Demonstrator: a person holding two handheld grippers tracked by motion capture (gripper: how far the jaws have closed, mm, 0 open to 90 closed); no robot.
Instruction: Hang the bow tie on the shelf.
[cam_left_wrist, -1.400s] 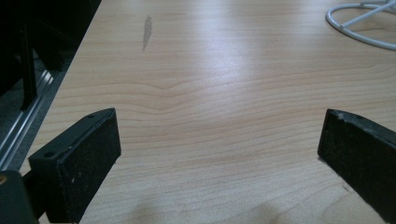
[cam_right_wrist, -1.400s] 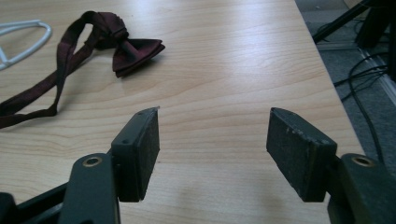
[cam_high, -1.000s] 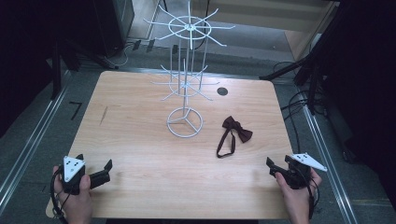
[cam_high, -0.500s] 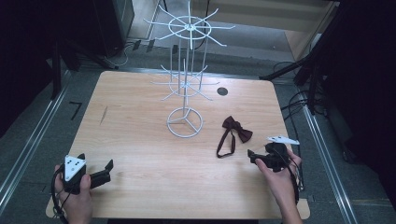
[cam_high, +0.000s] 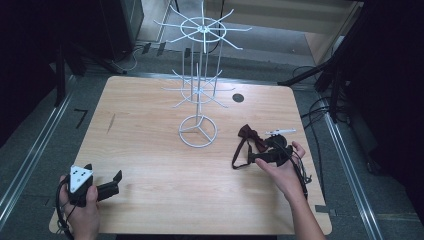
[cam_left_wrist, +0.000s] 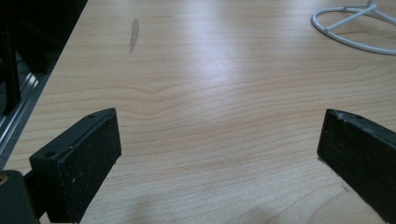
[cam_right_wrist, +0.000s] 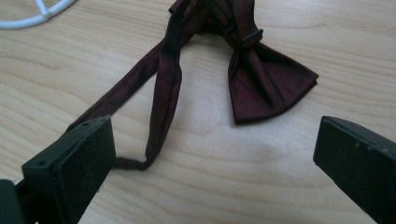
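A dark red bow tie (cam_high: 251, 135) with a looped strap (cam_right_wrist: 163, 88) lies on the wooden table (cam_high: 150, 150), right of the white wire rack's ring base (cam_high: 198, 131). My right gripper (cam_high: 260, 156) hovers open just in front of it, jaws wide apart; the bow (cam_right_wrist: 266, 79) and strap lie between and beyond the jaws, untouched. Near the table's front left corner my left gripper (cam_high: 112, 184) rests open over bare wood, its pads (cam_left_wrist: 79, 158) spread wide with nothing between them.
The tall white wire rack (cam_high: 200, 60) with spoke arms stands at the table's middle back. A round black hole (cam_high: 238, 98) sits in the tabletop behind the bow tie. Cables and stand legs crowd the floor to the right (cam_high: 325, 100).
My right gripper has moved from the front right corner forward and left, up to the bow tie. The left gripper has stayed where it was.
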